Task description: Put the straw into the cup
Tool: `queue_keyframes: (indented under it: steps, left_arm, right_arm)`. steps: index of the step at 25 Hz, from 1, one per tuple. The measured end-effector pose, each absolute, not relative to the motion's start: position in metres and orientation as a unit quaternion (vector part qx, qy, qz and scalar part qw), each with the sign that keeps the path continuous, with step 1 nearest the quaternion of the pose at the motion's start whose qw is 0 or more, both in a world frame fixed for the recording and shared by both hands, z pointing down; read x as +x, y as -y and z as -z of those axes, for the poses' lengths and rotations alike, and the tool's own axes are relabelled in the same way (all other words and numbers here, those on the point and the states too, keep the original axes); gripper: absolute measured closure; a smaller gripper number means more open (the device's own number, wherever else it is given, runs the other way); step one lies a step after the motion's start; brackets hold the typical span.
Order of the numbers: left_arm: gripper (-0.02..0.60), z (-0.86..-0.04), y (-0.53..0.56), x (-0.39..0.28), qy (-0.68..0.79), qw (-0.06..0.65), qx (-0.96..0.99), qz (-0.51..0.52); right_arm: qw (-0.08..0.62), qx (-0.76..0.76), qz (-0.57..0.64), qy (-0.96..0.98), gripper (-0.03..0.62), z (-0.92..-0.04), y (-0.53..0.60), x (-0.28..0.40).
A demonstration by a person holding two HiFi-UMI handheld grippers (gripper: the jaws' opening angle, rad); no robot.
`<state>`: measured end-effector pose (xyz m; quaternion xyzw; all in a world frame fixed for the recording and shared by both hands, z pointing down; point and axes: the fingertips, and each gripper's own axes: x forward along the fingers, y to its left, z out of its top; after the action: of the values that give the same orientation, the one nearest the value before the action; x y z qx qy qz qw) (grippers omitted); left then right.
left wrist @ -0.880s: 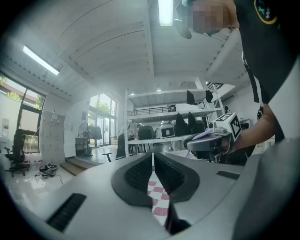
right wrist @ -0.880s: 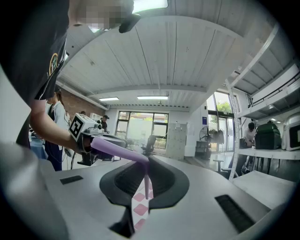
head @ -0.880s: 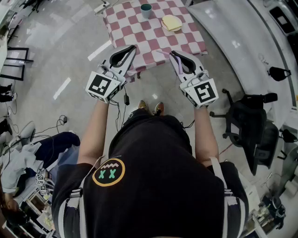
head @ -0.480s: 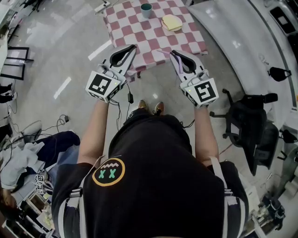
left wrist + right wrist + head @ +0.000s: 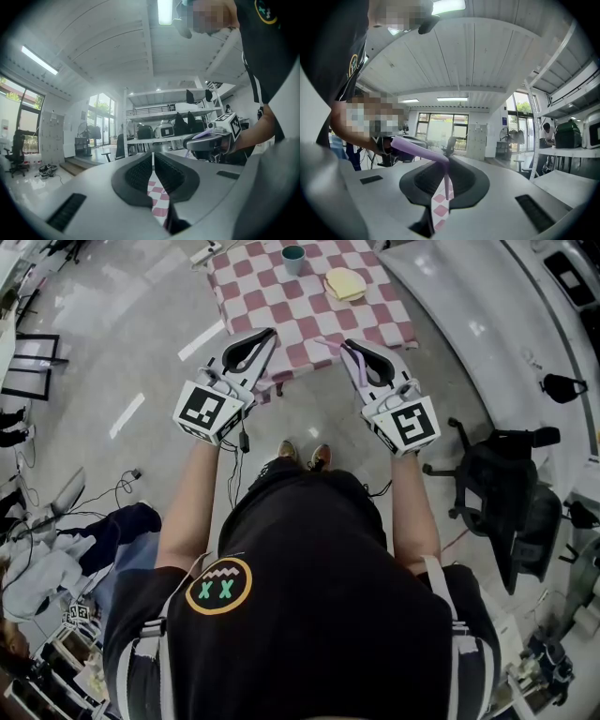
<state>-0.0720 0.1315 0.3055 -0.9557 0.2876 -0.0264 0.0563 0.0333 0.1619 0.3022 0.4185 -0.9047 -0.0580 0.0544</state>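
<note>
Right gripper clamped on the straw, both grippers held short of the counter

The right gripper (image 5: pixel 446 165) has its jaws closed on a lilac bendy straw (image 5: pixel 417 149): the short part stands upright in the slit between the jaws, and the long part bends off to the left above them. The left gripper (image 5: pixel 152 159) has its jaws pressed together with nothing between them. In the head view the two grippers are held side by side, left (image 5: pixel 269 334) and right (image 5: pixel 345 345), with their tips over the near edge of the counter (image 5: pixel 281 306), which is covered in a pink-and-white checked cloth. The teal cup (image 5: pixel 294 259) stands upright at the far side of the counter, well apart from the straw. A flat yellow thing (image 5: pixel 345 284) lies just right of the cup.
</note>
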Motion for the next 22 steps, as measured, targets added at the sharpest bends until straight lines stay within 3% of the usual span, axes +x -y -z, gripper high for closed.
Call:
queue_keyframes:
  steps: [22]
  left_arm:
    - [0.549, -0.303, -0.152, -0.037, -0.310, 0.066, -0.948, 0.039]
  right_arm:
    - [0.046, 0.395, 0.062, 0.916, 0.542, -0.304, -0.180, 0.065]
